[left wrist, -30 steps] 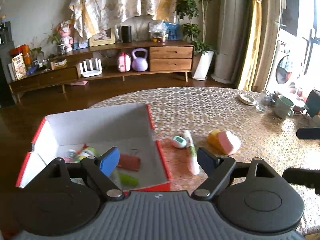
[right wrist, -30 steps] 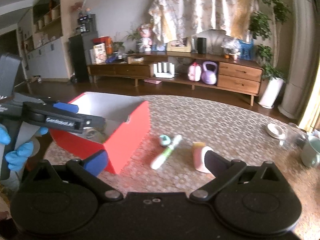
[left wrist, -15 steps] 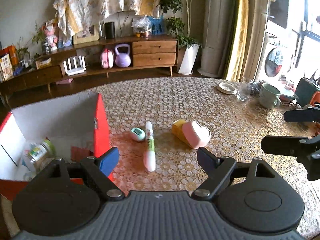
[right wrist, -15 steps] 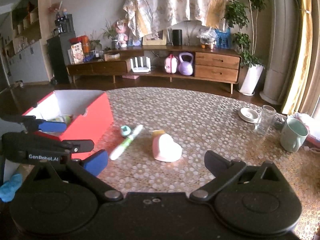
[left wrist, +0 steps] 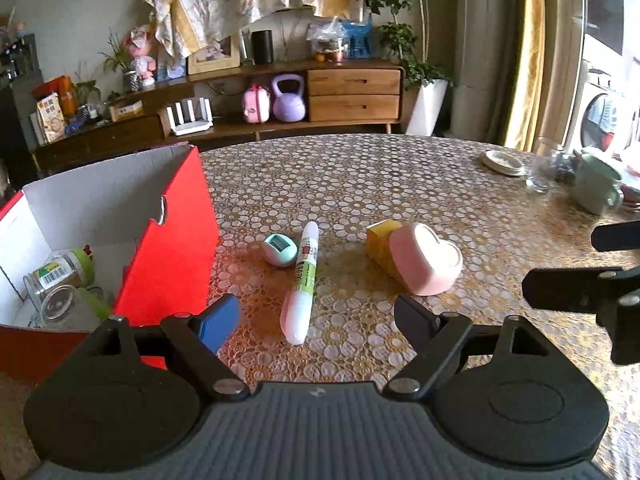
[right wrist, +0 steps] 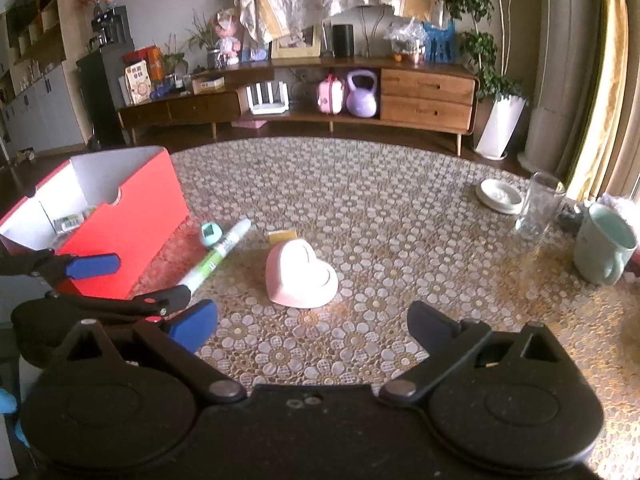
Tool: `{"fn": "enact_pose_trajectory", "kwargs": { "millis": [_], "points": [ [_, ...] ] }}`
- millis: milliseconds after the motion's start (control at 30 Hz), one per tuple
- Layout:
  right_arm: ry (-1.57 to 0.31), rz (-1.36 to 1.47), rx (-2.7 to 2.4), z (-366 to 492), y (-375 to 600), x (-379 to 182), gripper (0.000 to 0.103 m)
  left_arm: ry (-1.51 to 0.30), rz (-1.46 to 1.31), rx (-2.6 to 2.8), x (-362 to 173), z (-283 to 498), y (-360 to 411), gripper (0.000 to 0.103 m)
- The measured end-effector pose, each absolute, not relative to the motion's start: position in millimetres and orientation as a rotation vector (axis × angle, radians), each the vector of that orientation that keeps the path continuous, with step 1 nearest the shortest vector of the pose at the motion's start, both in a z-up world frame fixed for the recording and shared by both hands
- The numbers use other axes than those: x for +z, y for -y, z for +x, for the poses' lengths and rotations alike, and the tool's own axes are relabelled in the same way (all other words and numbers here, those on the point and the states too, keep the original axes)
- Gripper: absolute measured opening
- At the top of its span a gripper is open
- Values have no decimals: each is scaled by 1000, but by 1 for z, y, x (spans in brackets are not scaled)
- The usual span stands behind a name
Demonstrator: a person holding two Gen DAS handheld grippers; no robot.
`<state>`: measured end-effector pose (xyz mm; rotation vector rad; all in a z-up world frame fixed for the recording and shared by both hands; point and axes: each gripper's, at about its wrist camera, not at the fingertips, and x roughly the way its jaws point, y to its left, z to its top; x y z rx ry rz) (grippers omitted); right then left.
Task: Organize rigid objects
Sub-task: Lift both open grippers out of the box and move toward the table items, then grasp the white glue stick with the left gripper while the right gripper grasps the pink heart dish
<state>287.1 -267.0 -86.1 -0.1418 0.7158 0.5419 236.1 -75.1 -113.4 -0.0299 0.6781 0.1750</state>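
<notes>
Four items left on worktop (left wrist: pixel 360 168) beside red box (left wrist: pixel 172 256). Step: approach. Left tongs (left wrist: pixel 316 316) agape over marker pen (left wrist: pixel 302 284); right tongs (right wrist: pixel 312 320) agape, empty, facing pink heart box (right wrist: pixel 300 276). Next: straddle, pinch.

We see soft daylight entering from the right past the yellow curtain (left wrist: pixel 532 52), glare on the bench (right wrist: pixel 400 208), and fisheye-bent, darkened corners.

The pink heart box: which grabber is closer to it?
Right. The right gripper points straight at the pink heart box, just short of it. The left gripper sits over the marker pen, heart off to its right.
</notes>
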Motion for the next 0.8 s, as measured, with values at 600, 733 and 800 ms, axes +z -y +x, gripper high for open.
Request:
{"fn": "enact_pose_trajectory", "kwargs": {
  "millis": [600,733,800],
  "points": [
    [-808,-40,536,354,230,-124,91,-737,-61,214,-152,286,65,85],
    [-847,4,516,365,225,-134,88,-750,-80,216,-155,293,59,75],
    [-863,30,510,369,225,-138,88,-755,-93,217,-156,296,56,74]
  ]
}}
